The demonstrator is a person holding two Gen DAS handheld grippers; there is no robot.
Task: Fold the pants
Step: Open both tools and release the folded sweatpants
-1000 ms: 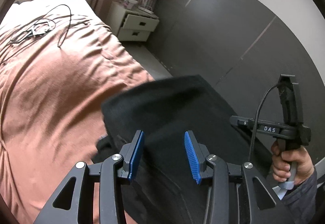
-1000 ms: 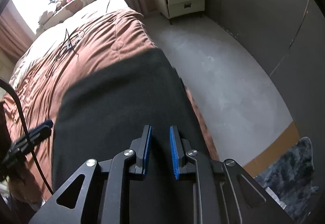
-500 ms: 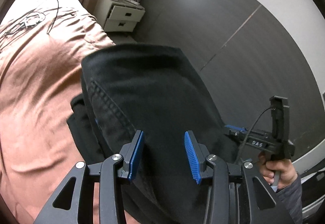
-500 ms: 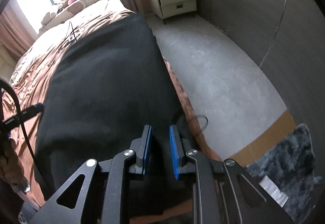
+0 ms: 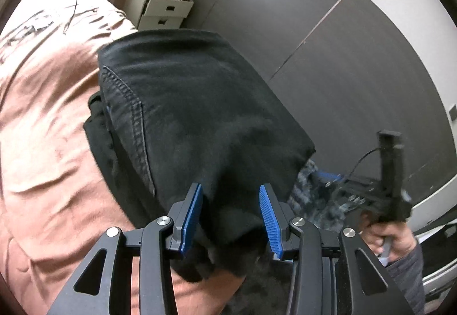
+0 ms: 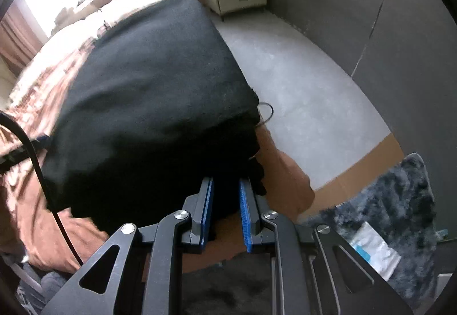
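Black pants (image 5: 194, 115), pale stitching; rust-brown bedspread (image 5: 42, 129); blue gripper pads (image 5: 192, 215); mottled blue-grey rug (image 6: 400, 200).

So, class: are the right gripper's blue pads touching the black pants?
Touching. The right wrist view shows the right gripper with black pants fabric bunched between its narrow blue pads, pressed from both sides.

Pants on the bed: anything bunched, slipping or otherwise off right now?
Nothing alarming. The black pants lie doubled over on the brown bedspread, held by both grippers. The lower layer sticks out unevenly past the left edge.
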